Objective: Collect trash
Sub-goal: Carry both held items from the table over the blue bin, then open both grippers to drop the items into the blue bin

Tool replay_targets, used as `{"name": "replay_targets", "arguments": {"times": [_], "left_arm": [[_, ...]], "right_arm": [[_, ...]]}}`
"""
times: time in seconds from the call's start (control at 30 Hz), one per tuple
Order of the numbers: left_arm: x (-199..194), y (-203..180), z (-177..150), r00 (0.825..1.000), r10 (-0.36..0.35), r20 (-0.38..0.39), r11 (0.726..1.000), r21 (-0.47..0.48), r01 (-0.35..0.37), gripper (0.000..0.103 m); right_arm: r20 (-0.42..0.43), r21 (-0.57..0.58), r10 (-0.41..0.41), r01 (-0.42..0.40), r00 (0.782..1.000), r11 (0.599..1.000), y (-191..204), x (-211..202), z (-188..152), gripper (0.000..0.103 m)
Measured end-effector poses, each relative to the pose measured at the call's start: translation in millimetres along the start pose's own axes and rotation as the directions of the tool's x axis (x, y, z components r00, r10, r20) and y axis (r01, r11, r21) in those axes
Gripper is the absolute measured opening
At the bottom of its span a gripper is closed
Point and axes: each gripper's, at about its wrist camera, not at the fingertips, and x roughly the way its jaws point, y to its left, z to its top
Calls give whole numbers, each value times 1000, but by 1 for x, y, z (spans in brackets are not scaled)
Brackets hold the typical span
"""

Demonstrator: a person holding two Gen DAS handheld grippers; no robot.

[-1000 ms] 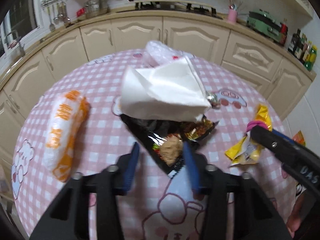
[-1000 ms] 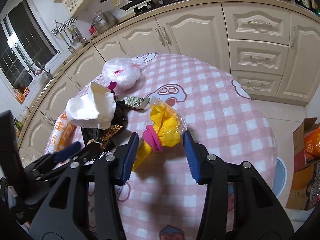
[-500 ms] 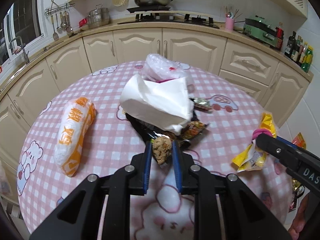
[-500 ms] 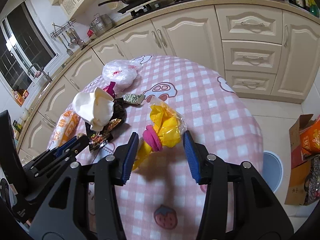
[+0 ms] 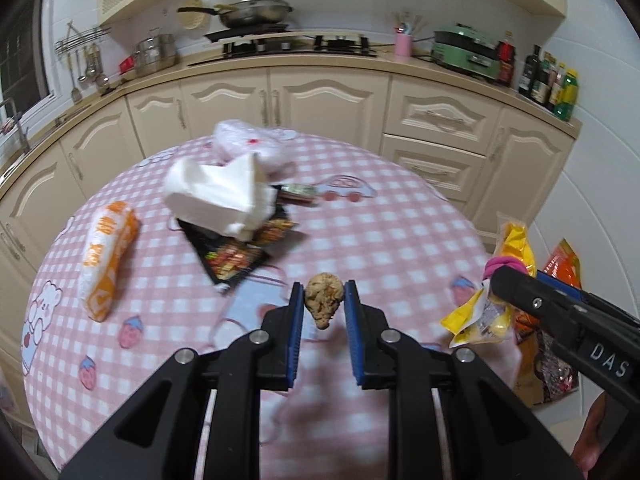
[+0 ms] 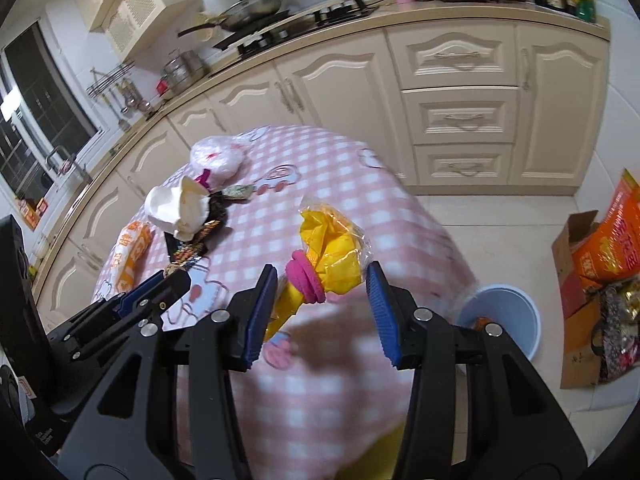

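So the left gripper [image 5: 324, 306] has its blue pads clamped on a small brown crumbly food scrap [image 5: 323, 298], which is lifted clear of the pink checked table [image 5: 400, 232]. The right gripper [image 6: 322, 280] is carrying a crinkly yellow wrapper [image 6: 334, 252] with a pink ring [image 6: 306, 276] round it; the left pad is on it, the right pad looks a bit off, so can't tell how tight that grip is. Farther back on the table sit a white tissue wad [image 5: 218, 196] on top of a black snack wrapper [image 5: 236, 256], an orange and white packet [image 5: 106, 256] at left, and a white plastic bag [image 5: 248, 146] at the far edge. A light blue bin [image 6: 504, 316] stands on the floor, right of the table.
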Motion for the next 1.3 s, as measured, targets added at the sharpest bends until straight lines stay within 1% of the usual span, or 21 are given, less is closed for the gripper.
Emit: {"name": "replay_targets", "arguments": {"times": [0.17, 0.37, 0.63, 0.77, 0.97, 1.23, 1.3], "left_arm": [[-3, -32, -5, 1000, -30, -6, 998, 47, 30, 20], [-5, -76, -8, 996, -83, -17, 991, 102, 84, 20], [7, -145, -16, 984, -166, -72, 966, 188, 177, 20], [17, -179, -18, 975, -195, -106, 949, 232, 214, 20], [40, -223, -20, 963, -213, -167, 926, 281, 253, 20], [89, -275, -25, 936, -202, -287, 904, 312, 291, 20], [99, -284, -26, 933, -194, -305, 902, 320, 292, 20]], "right_arm": [[32, 54, -39, 37, 999, 998, -28, -23, -7, 46], [66, 124, -89, 80, 994, 989, -66, -50, -16, 46], [65, 229, -184, 165, 981, 959, -130, -74, -27, 46], [44, 288, -235, 213, 971, 934, -165, -77, -30, 46], [13, 350, -283, 261, 959, 900, -208, -77, -32, 46], [-40, 410, -332, 319, 942, 855, -250, -72, -34, 46], [-55, 421, -342, 332, 938, 844, -258, -69, -34, 46]]}}
